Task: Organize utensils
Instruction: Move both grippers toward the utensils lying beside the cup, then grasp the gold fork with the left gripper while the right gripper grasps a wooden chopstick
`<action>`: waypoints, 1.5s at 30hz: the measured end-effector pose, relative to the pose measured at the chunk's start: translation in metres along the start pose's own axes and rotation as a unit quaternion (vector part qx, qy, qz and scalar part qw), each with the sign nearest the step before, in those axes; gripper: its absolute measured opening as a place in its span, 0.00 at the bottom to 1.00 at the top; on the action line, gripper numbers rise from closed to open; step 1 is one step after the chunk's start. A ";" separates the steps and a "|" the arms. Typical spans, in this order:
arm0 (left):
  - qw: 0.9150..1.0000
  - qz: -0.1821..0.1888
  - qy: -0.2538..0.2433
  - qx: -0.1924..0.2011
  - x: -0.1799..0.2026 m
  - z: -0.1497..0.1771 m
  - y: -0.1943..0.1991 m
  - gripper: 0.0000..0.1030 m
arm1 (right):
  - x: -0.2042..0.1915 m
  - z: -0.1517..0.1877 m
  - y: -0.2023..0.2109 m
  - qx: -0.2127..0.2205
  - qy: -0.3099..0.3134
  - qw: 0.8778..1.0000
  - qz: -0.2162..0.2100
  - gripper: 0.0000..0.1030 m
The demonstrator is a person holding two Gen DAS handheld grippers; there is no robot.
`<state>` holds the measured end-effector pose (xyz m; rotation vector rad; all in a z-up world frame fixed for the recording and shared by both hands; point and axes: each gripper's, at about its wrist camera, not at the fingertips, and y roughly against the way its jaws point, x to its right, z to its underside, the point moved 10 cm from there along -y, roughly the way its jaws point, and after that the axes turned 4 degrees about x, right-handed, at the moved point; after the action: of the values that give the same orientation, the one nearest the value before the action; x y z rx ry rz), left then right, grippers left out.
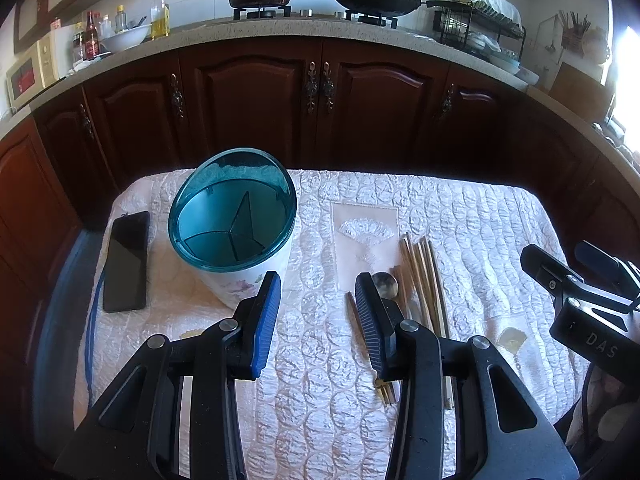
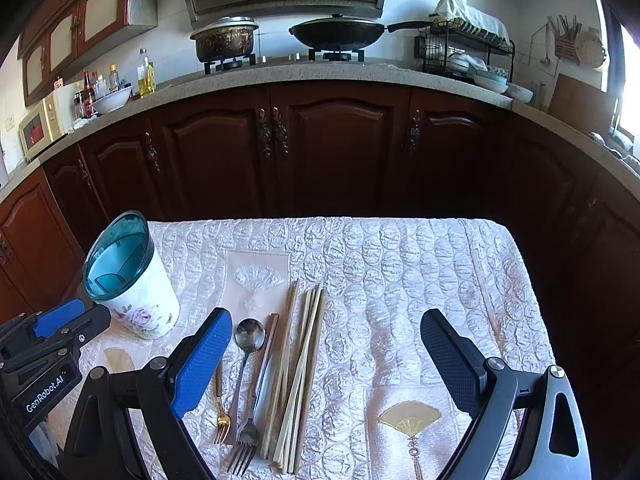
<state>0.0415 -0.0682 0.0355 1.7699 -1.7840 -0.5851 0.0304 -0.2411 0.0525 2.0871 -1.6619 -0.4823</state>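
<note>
A white floral utensil holder with a teal divided rim point(image 1: 232, 228) stands upright at the left of the table; it also shows in the right wrist view point(image 2: 128, 280). Its compartments look empty. Utensils lie side by side on the cloth: several chopsticks point(image 2: 300, 368), a steel spoon point(image 2: 249, 336), a steel fork point(image 2: 244, 440) and a gold fork point(image 2: 221, 420). In the left wrist view the chopsticks point(image 1: 424, 280) and spoon point(image 1: 385, 284) lie just right of my left gripper point(image 1: 316, 284). It is open and empty, hovering between holder and utensils. My right gripper point(image 2: 326, 328) is open and empty above the chopsticks.
A black phone point(image 1: 126, 260) lies left of the holder. The small table has a white quilted cloth point(image 2: 400, 280). Dark wooden cabinets point(image 2: 340, 152) stand behind it, under a counter with a pot point(image 2: 226, 42), a wok point(image 2: 340, 32) and a dish rack point(image 2: 468, 48).
</note>
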 end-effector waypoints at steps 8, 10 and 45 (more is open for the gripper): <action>1.000 -0.001 0.001 -0.015 0.000 0.008 -0.014 0.37 | 0.000 0.009 -0.012 -0.014 0.000 1.000 -0.003 0.91; 1.000 -0.001 0.000 -0.022 0.001 0.010 -0.019 0.37 | 0.000 0.011 -0.017 -0.019 0.000 1.000 -0.004 0.91; 0.986 0.029 0.026 -0.164 0.031 0.068 -0.157 0.37 | 0.002 0.060 -0.200 -0.196 -0.071 0.969 -0.134 0.18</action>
<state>0.1162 -0.1103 -0.1154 1.4920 -1.5926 -0.7537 0.1652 -0.2120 -0.1038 2.0154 -1.2297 -0.9823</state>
